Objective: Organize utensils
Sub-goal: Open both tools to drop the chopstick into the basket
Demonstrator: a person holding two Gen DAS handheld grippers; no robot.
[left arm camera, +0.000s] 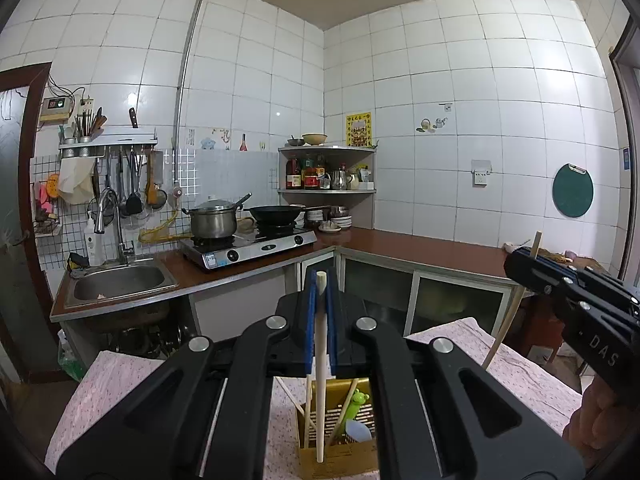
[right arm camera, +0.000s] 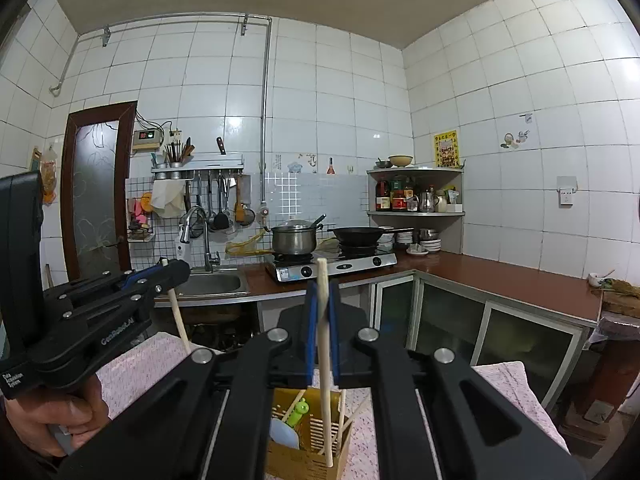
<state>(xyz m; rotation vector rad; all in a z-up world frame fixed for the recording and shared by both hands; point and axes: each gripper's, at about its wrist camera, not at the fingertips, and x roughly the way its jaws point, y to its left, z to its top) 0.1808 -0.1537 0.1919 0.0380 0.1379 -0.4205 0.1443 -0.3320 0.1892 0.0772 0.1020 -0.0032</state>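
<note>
My left gripper (left arm camera: 320,285) is shut on a pale chopstick (left arm camera: 320,380) that hangs upright over a yellow utensil holder (left arm camera: 340,458) on the pink-clothed table. My right gripper (right arm camera: 322,292) is shut on another chopstick (right arm camera: 326,392), also upright above the same holder (right arm camera: 308,460). The holder contains several chopsticks, a green frog-topped utensil (left arm camera: 357,402) and a pale blue spoon (right arm camera: 285,432). Each gripper shows in the other's view: the right gripper (left arm camera: 528,258) at the right, the left gripper (right arm camera: 168,266) at the left.
The table has a pink floral cloth (left arm camera: 500,364). Beyond are a brown L-shaped counter (left arm camera: 420,246) with a steel sink (left arm camera: 120,282), a gas stove (left arm camera: 248,246) bearing a pot and a wok, and a corner shelf of bottles (left arm camera: 328,170).
</note>
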